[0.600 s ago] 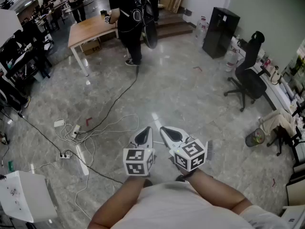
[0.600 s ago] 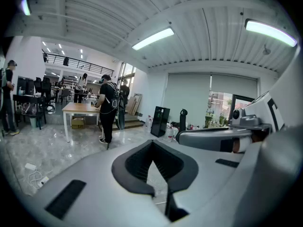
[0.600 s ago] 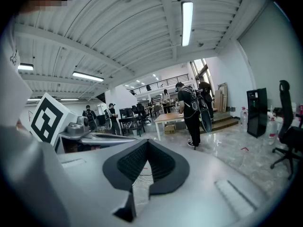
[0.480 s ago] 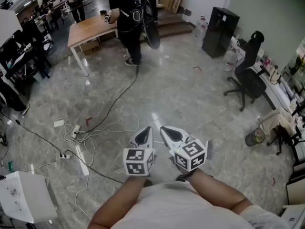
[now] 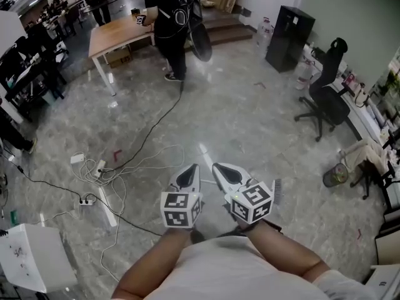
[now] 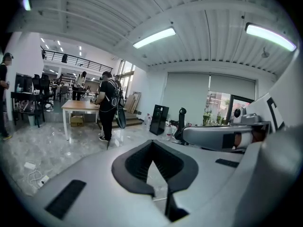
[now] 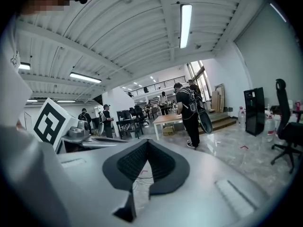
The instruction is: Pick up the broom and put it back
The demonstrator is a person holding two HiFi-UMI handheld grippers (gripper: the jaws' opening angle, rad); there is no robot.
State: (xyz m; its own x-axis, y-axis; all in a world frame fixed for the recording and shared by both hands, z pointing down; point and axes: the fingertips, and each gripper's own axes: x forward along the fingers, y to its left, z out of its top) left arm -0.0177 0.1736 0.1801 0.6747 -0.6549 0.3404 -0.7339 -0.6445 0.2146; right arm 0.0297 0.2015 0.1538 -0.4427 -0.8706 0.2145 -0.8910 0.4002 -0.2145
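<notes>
Approach is in hand: left gripper (image 5: 194, 169) and right gripper (image 5: 216, 166) are both closed, empty. Possibly the broom (image 5: 275, 191) lies just beside the right gripper; next, open and reach it.

- Upper left of the frame: a table (image 5: 119, 35), with a person (image 5: 170, 17) standing just right of it.
- Upper right: a cabinet (image 5: 289, 39), with a chair (image 5: 326, 102) below it.
- Left middle: cables (image 5: 106, 170) on the floor (image 5: 237, 111).
- Lower centre: left gripper (image 5: 192, 170) beside right gripper (image 5: 219, 169).
</notes>
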